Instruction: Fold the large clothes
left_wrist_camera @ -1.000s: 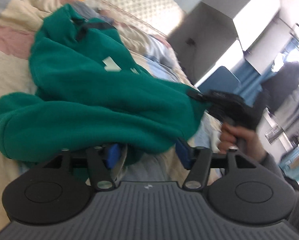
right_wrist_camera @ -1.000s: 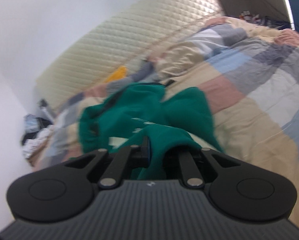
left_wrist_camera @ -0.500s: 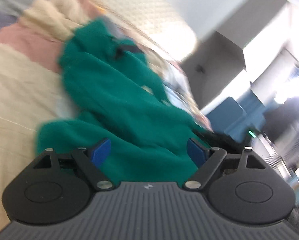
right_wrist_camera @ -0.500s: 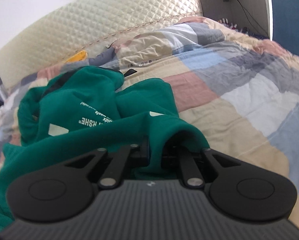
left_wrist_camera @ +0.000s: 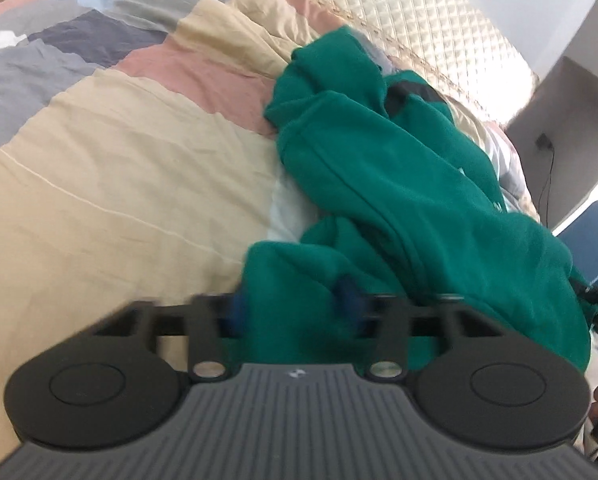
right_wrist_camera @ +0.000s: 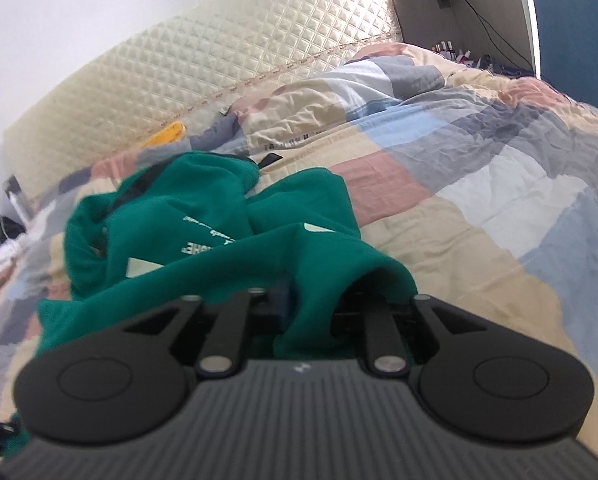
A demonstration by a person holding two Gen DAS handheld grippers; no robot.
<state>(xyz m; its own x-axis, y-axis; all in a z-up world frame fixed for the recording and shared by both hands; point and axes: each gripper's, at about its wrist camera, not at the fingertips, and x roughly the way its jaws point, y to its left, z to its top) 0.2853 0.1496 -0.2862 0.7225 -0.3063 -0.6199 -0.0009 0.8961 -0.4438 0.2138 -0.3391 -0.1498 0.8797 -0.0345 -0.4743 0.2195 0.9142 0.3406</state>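
One bed filled both views, and on it we counted one patchwork quilt (right_wrist_camera: 479, 184), its soft, creased cotton pieced from rectangles of cream, pink, grey, pale blue and white. One quilted headboard (right_wrist_camera: 203, 68), cream and stitched into small raised diamonds, ran across the upper part of the right wrist view and along the upper right of the left wrist view. One blue chair back (right_wrist_camera: 569, 20), flat and smooth, stood at the upper right edge.

One green sweatshirt (left_wrist_camera: 399, 168), thick and fleecy, lay crumpled on the quilt, rumpled into rounded folds, with white lettering and a pale patch visible at centre left of the right wrist view. It stretched from frame centre down to the lower edge in both views.

Two grippers were in play. Our left gripper (left_wrist_camera: 295, 306), black with blue pads, sat at the lower centre of its view with a bunch of the green fleece between its fingers; the fingers were blurred and still stood somewhat apart, so we could not tell whether they pinched the cloth. Our right gripper (right_wrist_camera: 311, 300) was clamped on a fold of the same sweatshirt, the fabric draping over its narrow gap.

One yellow object (right_wrist_camera: 167, 134), small and elongated, lay by the headboard. One small black item (right_wrist_camera: 269, 159) rested flat on the quilt just beyond the sweatshirt.
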